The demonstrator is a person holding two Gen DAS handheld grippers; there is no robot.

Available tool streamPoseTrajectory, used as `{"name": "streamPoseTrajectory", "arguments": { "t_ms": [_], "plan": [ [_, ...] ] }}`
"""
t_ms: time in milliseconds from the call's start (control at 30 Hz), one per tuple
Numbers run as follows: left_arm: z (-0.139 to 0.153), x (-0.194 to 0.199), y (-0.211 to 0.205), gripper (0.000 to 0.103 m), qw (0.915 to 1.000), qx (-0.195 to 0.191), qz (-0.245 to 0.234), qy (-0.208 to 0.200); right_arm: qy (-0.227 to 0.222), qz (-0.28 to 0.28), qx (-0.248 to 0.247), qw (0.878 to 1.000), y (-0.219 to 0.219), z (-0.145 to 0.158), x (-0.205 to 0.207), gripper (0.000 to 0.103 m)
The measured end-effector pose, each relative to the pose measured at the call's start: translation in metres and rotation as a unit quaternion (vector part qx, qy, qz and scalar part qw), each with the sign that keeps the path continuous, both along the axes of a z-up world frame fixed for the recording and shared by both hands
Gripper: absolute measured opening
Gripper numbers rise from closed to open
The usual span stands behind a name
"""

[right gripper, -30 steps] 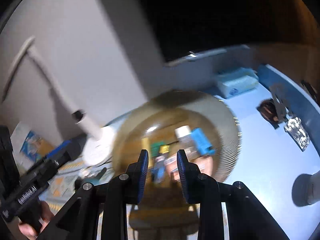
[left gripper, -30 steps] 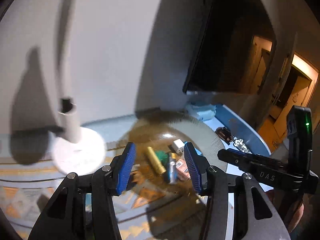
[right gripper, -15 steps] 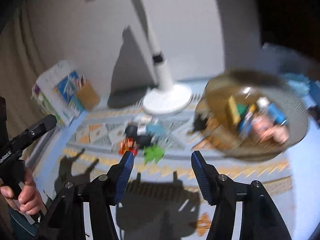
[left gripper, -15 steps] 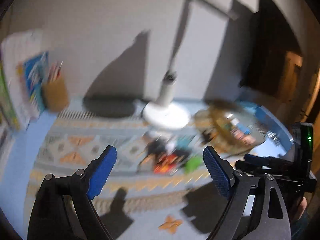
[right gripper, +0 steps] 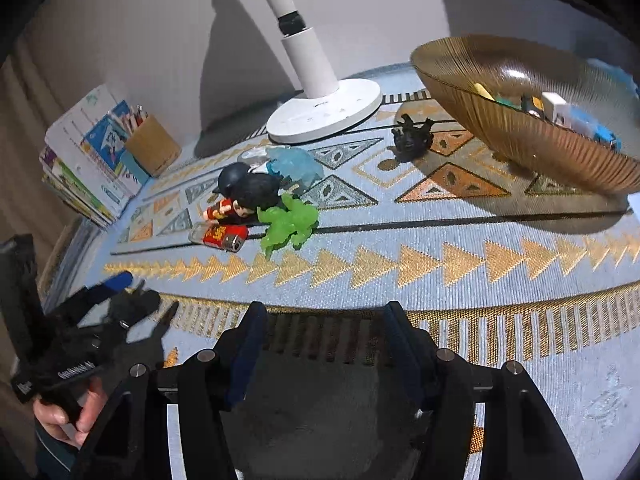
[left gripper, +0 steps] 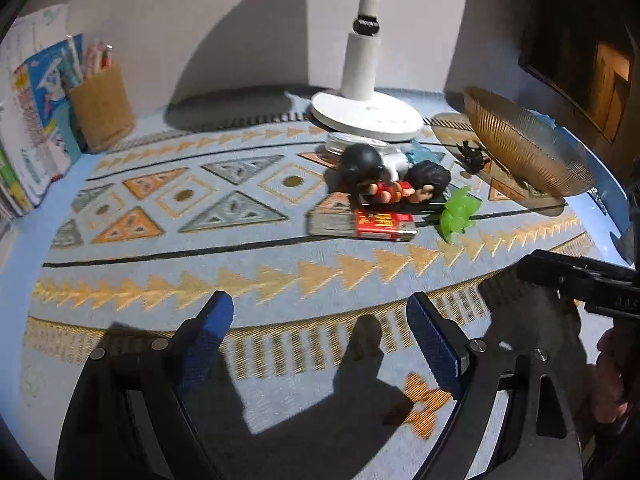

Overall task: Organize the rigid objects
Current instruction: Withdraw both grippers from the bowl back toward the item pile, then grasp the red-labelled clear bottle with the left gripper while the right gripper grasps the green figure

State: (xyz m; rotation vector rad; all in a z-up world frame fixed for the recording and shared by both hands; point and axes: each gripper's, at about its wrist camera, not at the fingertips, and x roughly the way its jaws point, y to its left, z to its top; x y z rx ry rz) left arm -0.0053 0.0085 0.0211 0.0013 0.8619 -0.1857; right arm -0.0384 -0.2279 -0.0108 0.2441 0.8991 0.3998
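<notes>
Both views have swung from the ribbed amber glass bowl (right gripper: 532,128) to the toy cluster; the left hand-held gripper (left gripper: 316,344) and right hand-held gripper (right gripper: 324,344) gape empty (a crowded translucent green figure (right gripper: 288,222) risks nudging neighbours off mid-surface).

Left gripper (left gripper: 320,340) and right gripper (right gripper: 324,344) apparently spread, empty.

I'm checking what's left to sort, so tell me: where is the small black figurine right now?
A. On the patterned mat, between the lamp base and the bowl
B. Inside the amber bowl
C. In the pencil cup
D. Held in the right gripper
A: the small black figurine stands on the patterned mat, between the white lamp base and the amber bowl, apart from the toy pile.
</notes>
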Motion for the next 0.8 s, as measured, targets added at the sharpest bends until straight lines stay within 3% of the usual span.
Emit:
{"name": "streamPoseTrajectory", "arguments": {
  "t_ms": [100, 267, 433, 500, 633, 800],
  "plan": [
    [0.0, 0.019, -0.015, 0.088, 0.9999, -0.006, -0.001, 0.013, 0.0, -0.001, 0.008, 1.0, -0.001, 0.001, 0.0, 0.058],
    [-0.006, 0.047, -0.052, 0.088, 0.999, 0.043, -0.004, 0.013, -0.003, -0.003, 0.006, 1.0, -0.001, 0.001, -0.002, 0.058],
    [-0.015, 0.063, -0.061, 0.088, 0.9973, 0.068, 0.011, 0.024, 0.002, 0.002, 0.027, 1.0, -0.005, 0.0, -0.002, 0.058],
    [-0.016, 0.064, -0.054, 0.087, 0.9974, 0.062, 0.019, 0.032, 0.003, 0.001, 0.034, 0.999, -0.007, 0.0, -0.001, 0.058],
    [-0.015, 0.051, -0.028, 0.075, 0.9981, 0.043, 0.019, 0.04, 0.006, 0.006, 0.034, 0.999, -0.005, 0.0, -0.001, 0.058],
    [-0.014, 0.033, 0.032, 0.075, 0.9966, 0.036, 0.057, 0.048, 0.016, 0.054, -0.042, 0.998, 0.031, 0.006, 0.003, 0.058]
  ]
}}
